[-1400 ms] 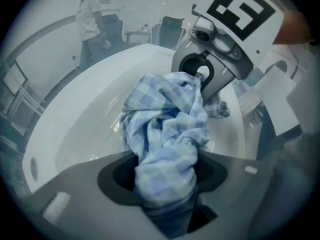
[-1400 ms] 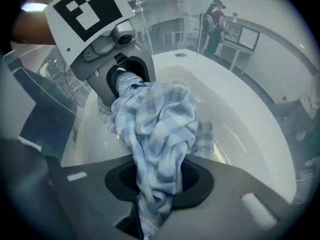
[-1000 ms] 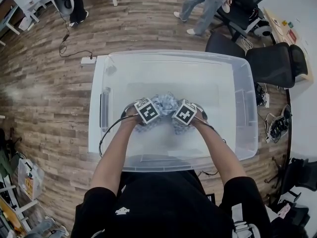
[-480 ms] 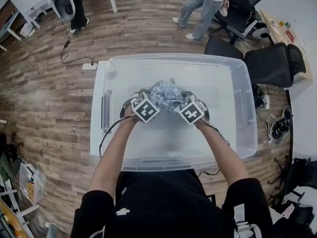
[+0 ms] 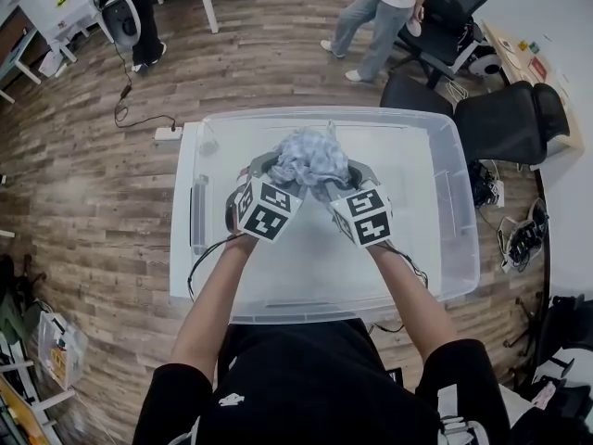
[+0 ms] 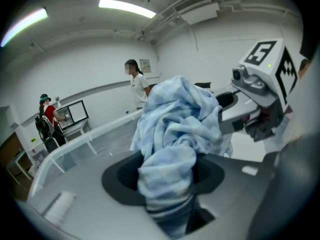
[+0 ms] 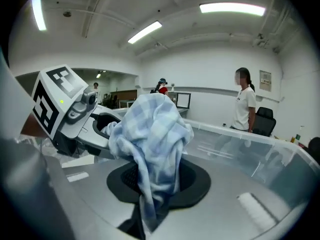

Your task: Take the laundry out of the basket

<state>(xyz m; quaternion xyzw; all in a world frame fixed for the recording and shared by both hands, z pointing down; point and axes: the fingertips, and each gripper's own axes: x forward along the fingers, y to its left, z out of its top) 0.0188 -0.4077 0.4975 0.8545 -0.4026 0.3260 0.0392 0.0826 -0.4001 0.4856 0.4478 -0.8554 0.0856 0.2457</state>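
— Left gripper (image 5: 274,169)?
— Clenched on a thick fold of the blue-checked cloth (image 5: 310,156), fabric bulging out between the jaws.
— Right gripper (image 5: 345,176)?
— Gripping the same cloth from the other side, jaws close together on a thinner hanging strand.
— Place of the cloth?
— Held up in a crumpled wad between the two grippers, touching both, over the far half of the clear plastic bin (image 5: 461,213) and off its floor.
— Grippers apart or together?
— Tips close, angled toward each other, marker cubes toward the near side.
— Around the bin?
— Wooden floor (image 5: 83,184); black office chairs (image 5: 505,119) at the right; a person in jeans (image 5: 380,12) beyond the far rim.
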